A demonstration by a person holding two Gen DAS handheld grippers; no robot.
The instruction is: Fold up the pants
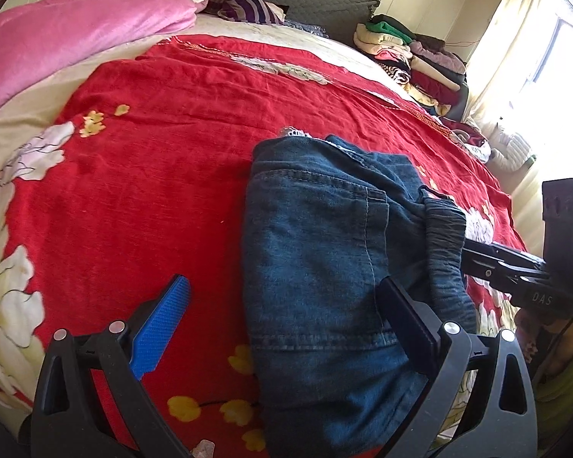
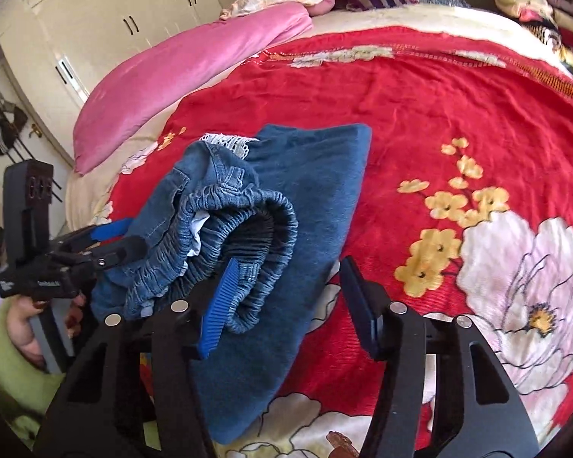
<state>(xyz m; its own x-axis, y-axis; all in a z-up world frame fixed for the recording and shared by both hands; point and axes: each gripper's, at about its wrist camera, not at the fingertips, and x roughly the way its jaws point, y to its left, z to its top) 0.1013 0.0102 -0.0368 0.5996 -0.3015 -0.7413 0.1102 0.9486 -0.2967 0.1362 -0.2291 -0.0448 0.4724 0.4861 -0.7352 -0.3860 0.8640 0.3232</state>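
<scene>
Blue denim pants [image 1: 317, 259] lie folded in a bundle on the red flowered bedspread [image 1: 152, 145]; they also show in the right wrist view [image 2: 286, 229]. The elastic waistband [image 2: 248, 221] is bunched on top at the near end. My left gripper [image 1: 290, 313] is open, its jaws wide on either side of the bundle's near-left part. My right gripper [image 2: 286, 301] is open, its blue finger [image 2: 219, 307] against the waistband, its dark finger [image 2: 359, 305] beside the pants over the bedspread. It shows in the left wrist view [image 1: 489, 263] reaching in at the waistband.
A pink quilt [image 1: 68, 38] lies along the bed's far left. A pile of folded clothes [image 1: 412, 57] sits at the far right by the window. Pillows [image 1: 244, 4] lie at the headboard. White wardrobes [image 2: 114, 26] stand beyond the bed.
</scene>
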